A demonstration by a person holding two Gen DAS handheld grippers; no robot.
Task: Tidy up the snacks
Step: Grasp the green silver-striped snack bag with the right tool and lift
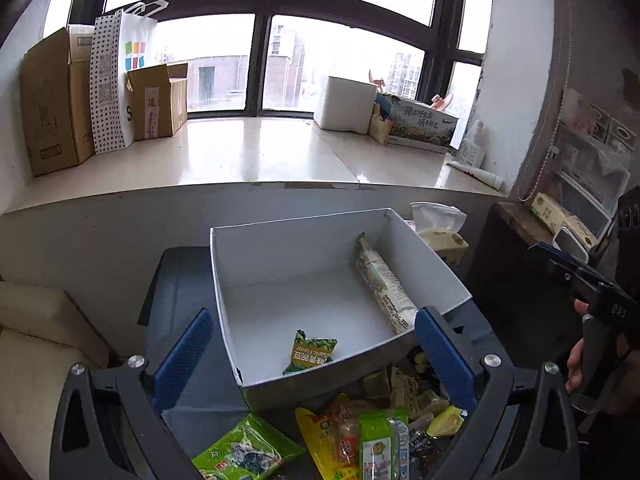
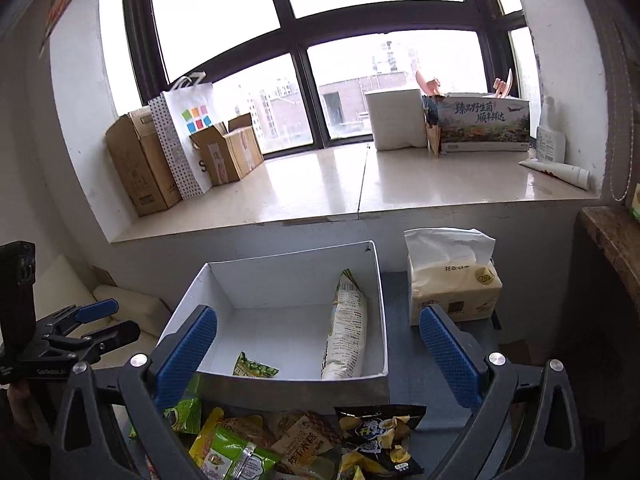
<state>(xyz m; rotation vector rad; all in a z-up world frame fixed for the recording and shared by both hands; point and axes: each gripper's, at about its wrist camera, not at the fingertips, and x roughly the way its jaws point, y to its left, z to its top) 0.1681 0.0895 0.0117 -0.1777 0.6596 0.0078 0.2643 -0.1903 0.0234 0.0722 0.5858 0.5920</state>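
Window ledge behind, dark bench in front. Both the left gripper [image 1: 314,354] and right gripper [image 2: 318,354] gape empty. Risk: nudging the white box [image 1: 280,252] off the bench's far edge while grabbing from the snack pile [image 2: 296,440].

Your way into the white box [image 2: 372,320] is open from above; most of its floor is bare. A long packet [image 2: 346,328] lies along its right wall, a small green packet [image 2: 254,369] near front. The snack pile [image 2: 296,440] crowds the near side; a tissue pack [image 2: 452,284] blocks the right.
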